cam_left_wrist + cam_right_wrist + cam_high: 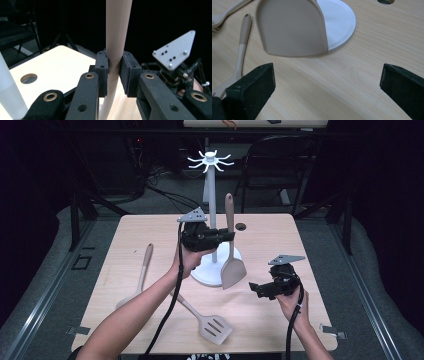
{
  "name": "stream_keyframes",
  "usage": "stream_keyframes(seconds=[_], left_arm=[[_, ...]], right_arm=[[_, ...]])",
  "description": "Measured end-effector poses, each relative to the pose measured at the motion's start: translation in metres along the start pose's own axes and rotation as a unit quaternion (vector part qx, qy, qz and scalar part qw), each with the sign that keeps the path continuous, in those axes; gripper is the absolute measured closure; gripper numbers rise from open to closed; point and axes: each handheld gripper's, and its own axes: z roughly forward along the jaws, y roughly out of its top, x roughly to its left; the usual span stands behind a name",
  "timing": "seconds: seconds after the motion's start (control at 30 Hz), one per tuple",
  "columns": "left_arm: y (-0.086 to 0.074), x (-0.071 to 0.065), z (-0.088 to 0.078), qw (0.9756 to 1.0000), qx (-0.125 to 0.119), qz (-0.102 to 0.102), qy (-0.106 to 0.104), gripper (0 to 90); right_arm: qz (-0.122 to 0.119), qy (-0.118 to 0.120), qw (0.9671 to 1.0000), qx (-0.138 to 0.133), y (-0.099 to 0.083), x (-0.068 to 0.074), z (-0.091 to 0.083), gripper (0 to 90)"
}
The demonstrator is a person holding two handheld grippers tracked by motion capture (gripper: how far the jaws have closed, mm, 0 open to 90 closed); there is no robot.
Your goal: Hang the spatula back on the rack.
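left gripper [231,236] clamped on spatula [231,251] handle | right gripper [254,289] jaws wide, empty | risk: blade swings, knocks hook stand [212,215] when lifted to hooks

Dark room, grey floor [60,270], black folding chair [280,165]

Left claw [231,236] grips upright spatula [231,251] beside rack [210,215].

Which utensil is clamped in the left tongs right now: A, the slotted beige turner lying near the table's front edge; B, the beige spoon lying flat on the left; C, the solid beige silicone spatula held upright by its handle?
C: the left tongs pinch the handle of the solid beige silicone spatula, blade hanging down.
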Motion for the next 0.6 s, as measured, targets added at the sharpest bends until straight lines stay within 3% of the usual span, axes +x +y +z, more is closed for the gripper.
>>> stream_keyframes(seconds=[0.33,0.6], left_arm=[[0.022,0.003,-0.006,0.9999,-0.006,0.015,0.007,77.4],[0.032,0.008,-0.008,0.9998,-0.012,0.010,0.009,77.4]], right_arm=[[0.000,0.000,1.0000,0.003,0.000,0.000,0.001,0.0],[-0.001,0.002,1.0000,0.005,0.000,0.000,0.001,0.0]])
